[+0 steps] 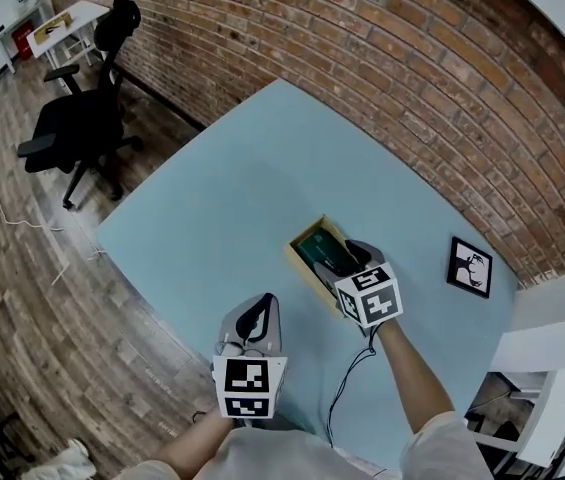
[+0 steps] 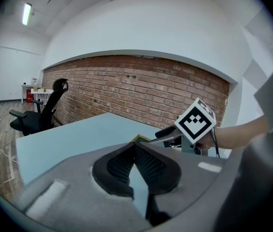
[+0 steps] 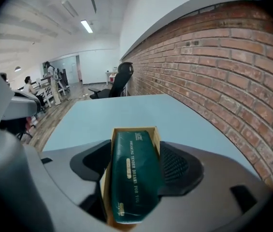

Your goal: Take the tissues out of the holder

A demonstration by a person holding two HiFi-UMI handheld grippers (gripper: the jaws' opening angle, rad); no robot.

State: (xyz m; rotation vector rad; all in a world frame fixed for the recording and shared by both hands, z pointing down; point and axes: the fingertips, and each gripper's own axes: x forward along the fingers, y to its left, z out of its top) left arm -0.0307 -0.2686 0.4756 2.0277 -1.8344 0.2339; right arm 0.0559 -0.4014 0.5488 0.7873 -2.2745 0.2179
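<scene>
A dark green tissue pack (image 1: 320, 250) (image 3: 131, 178) lies in a shallow wooden holder (image 1: 306, 273) (image 3: 134, 128) on the light blue table (image 1: 232, 198). My right gripper (image 1: 347, 258) (image 3: 136, 158) hangs low over the holder's near end, its jaws spread wide. The pack and holder sit between the jaws, and the pads do not press on them. My left gripper (image 1: 259, 308) (image 2: 135, 149) is at the table's near edge, left of the holder, with its fingertips together and nothing in them. The left gripper view shows the right gripper (image 2: 164, 133) and a corner of the holder (image 2: 140, 139).
A black-framed card (image 1: 469, 266) lies right of the holder near the brick wall (image 1: 382, 58). A black office chair (image 1: 82, 118) stands on the wooden floor beyond the table's left edge. A cable (image 1: 347, 383) trails from the right gripper along the person's forearm.
</scene>
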